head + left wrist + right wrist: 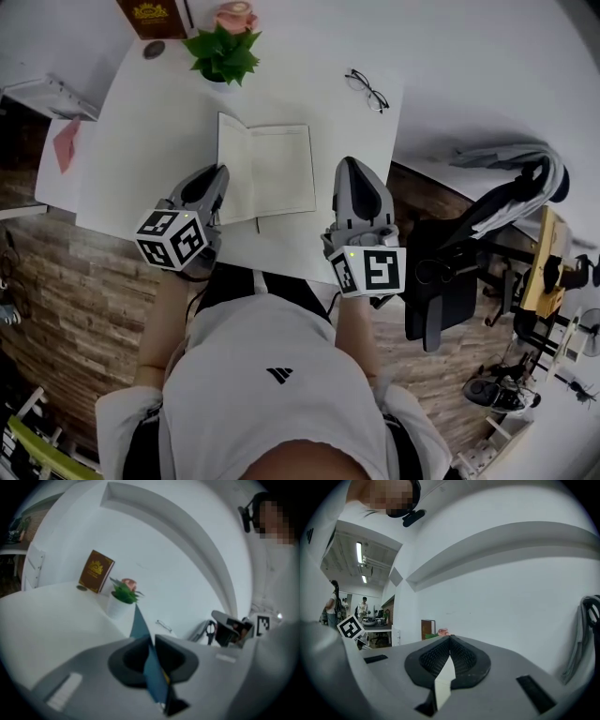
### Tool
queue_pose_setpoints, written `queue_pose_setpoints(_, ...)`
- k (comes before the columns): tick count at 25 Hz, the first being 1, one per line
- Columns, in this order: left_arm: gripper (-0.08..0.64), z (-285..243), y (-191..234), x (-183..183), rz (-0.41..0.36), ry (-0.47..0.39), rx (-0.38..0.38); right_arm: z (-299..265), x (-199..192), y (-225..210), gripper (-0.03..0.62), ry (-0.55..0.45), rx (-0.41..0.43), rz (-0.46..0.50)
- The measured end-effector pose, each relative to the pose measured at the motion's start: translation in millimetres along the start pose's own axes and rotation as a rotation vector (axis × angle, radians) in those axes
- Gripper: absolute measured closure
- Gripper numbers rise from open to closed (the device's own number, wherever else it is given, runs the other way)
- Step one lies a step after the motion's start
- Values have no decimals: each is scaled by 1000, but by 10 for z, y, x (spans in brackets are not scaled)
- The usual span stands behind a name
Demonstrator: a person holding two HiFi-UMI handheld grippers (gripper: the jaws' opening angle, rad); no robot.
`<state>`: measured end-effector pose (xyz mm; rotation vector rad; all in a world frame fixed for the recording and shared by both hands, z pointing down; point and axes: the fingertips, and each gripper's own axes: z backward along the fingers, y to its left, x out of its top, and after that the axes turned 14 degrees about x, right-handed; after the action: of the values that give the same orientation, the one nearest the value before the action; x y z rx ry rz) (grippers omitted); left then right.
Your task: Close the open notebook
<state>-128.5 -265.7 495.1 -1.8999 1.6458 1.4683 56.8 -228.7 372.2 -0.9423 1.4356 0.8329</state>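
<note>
We see the notebook point(272, 173) lying open on the white worktop point(141, 141), with its blank cream pages facing up and its right half flat. Its left half looks narrower and is tilted up off the worktop. There the thin blue cover point(151, 674) stands on edge, pinched between the jaws of the left tool point(211, 180).

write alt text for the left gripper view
The left gripper is shut on a thin blue sheet, apparently the notebook's cover, which stands edge-on between its jaws over a white table. Behind are a potted plant, a brown book propped by the wall, and glasses.
</note>
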Motion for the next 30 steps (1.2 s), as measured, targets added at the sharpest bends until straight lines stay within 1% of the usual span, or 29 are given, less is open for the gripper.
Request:
queue_pose_setpoints(4,518,-92,-267,21,4,1,-17,174,18,-132,594,-9,-11,-2)
queue_pose_setpoints(8,518,-224,-514,-5,-19,19,-23,324,19,-252,594,-12,-15,-1)
queue_pose_setpoints(15,511,-485,-848,-147,-69,55,-12,561,-29,-450,594,-10,-27,-9)
queue_pose_setpoints(19,508,-659,-997,-280,-99,84,2,689,-71,-560,594,-5,-35,-16)
queue_pose_setpoints(23,503,-845,-1109,-449,-113,122,20,830,-116,-687,594,-1,-48,-26)
queue_pose_setpoints(25,500,-933,-1147,-545,-120,140,34,891,-134,-743,594,0,-54,-29)
queue_pose_setpoints(30,494,-1133,-1189,-761,-168,181,80,1009,-197,-877,594,11,-65,-35)
